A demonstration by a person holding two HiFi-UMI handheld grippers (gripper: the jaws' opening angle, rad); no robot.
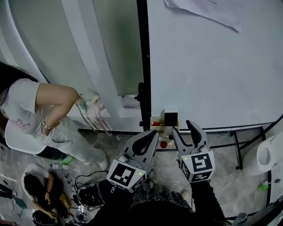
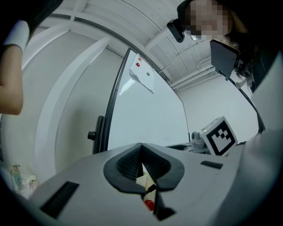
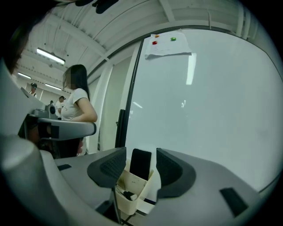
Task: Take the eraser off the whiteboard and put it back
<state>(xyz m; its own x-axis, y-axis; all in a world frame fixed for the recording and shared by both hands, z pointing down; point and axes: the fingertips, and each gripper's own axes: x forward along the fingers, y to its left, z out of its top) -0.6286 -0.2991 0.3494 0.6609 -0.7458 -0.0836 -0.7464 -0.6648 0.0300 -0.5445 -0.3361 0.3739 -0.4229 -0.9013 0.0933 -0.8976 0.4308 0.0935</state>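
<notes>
Right tongs (image 1: 183, 129), apart and empty, line up on the upright eraser (image 3: 140, 162) straight ahead at the whiteboard's (image 1: 212, 66) lower-left corner; left tongs (image 2: 141, 161) are together.

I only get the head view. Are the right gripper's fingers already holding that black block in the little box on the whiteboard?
Observer: No. On the right gripper the fingers stand apart; the eraser shows framed in the gap, untouched, in its holder.
Operator: And the left gripper?
Observer: Its fingers are together, nothing held.
Operator: What pins that paper up?
Observer: A red magnet and a green magnet.
</notes>
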